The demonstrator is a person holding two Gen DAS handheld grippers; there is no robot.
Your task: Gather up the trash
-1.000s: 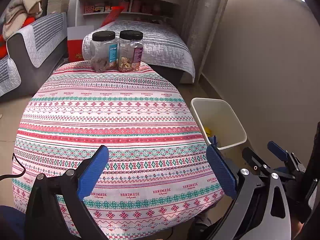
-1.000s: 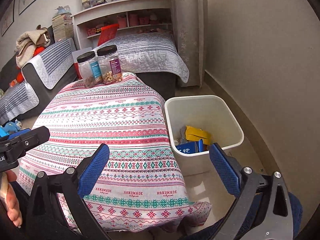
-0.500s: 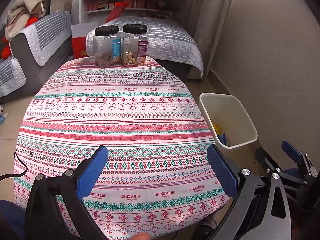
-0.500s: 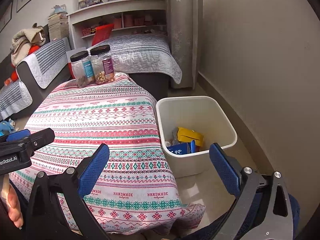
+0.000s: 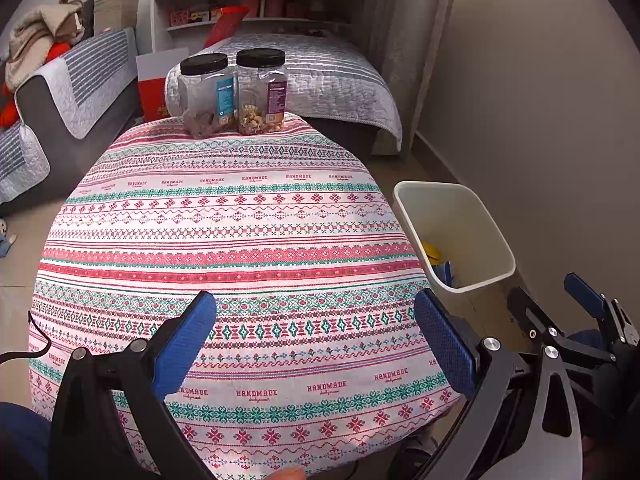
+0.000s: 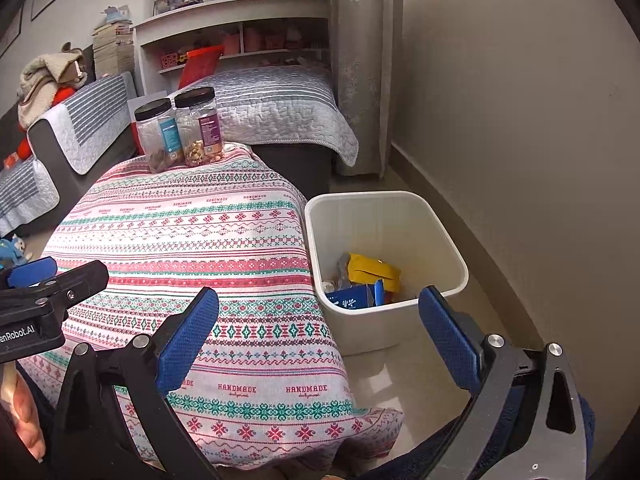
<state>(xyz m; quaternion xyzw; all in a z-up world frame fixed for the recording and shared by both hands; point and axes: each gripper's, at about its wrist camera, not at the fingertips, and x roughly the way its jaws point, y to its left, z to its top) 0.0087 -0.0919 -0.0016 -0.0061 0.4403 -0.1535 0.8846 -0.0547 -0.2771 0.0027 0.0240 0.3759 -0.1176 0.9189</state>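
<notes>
A white trash bin [image 6: 440, 236] stands on the floor right of the table, holding a yellow packet [image 6: 370, 270] and a blue carton [image 6: 354, 300]. It also shows in the left wrist view [image 5: 486, 216]. My left gripper [image 5: 316, 340] is open and empty above the table's near edge. My right gripper [image 6: 320, 338] is open and empty, held above the table's right edge near the bin. The right gripper also shows in the left wrist view [image 5: 560, 312], and the left gripper in the right wrist view [image 6: 48, 280]. No loose trash shows on the patterned tablecloth [image 5: 224, 240].
Two black-lidded clear jars [image 5: 234, 92] stand at the table's far edge. A bed [image 5: 312, 76] and shelf unit lie behind, a grey sofa [image 5: 68, 92] at the left, a wall at the right.
Both grippers have drawn back and shifted slightly; the jars and bin sit a little lower and nearer the centre of each view. Both stay open and empty.
</notes>
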